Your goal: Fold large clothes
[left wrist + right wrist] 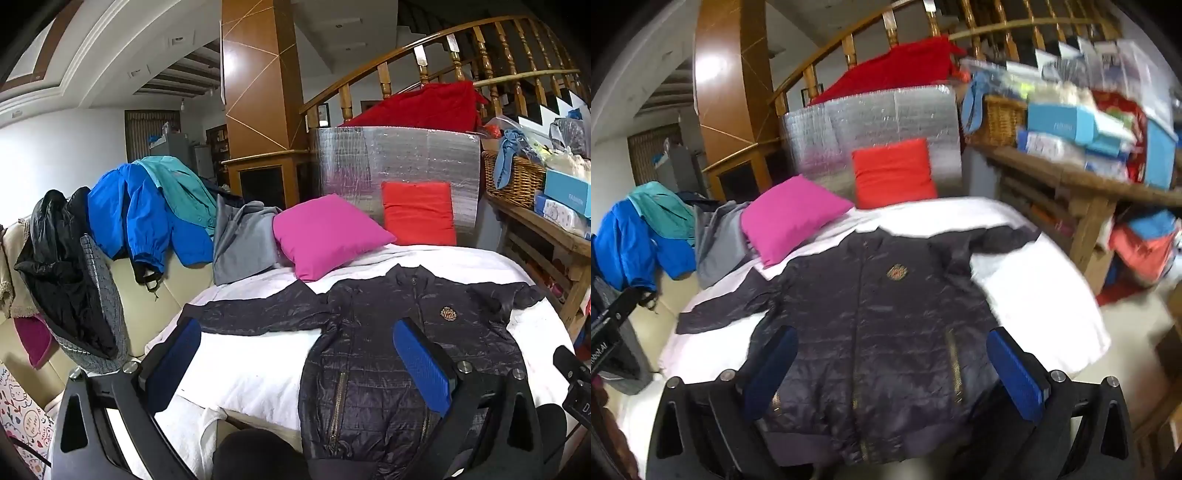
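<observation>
A dark navy quilted puffer jacket (871, 325) with a gold chest crest lies face up, zipped, on the white-sheeted bed (1045, 295), hem at the near edge, collar toward the pink square cushion (790, 218) and the red cushion (894, 173) at the far edge, both sleeves spread out sideways. The left tongs (306, 365) and the right tongs (897, 373) hang above the hem, each pair apart and holding nothing. Folding looks not yet begun; the likely next move is to grasp a sleeve cuff and bring it across the chest.

left tool (297, 365): fingers spread, holding nothing | right tool (892, 373): fingers spread, holding nothing
</observation>
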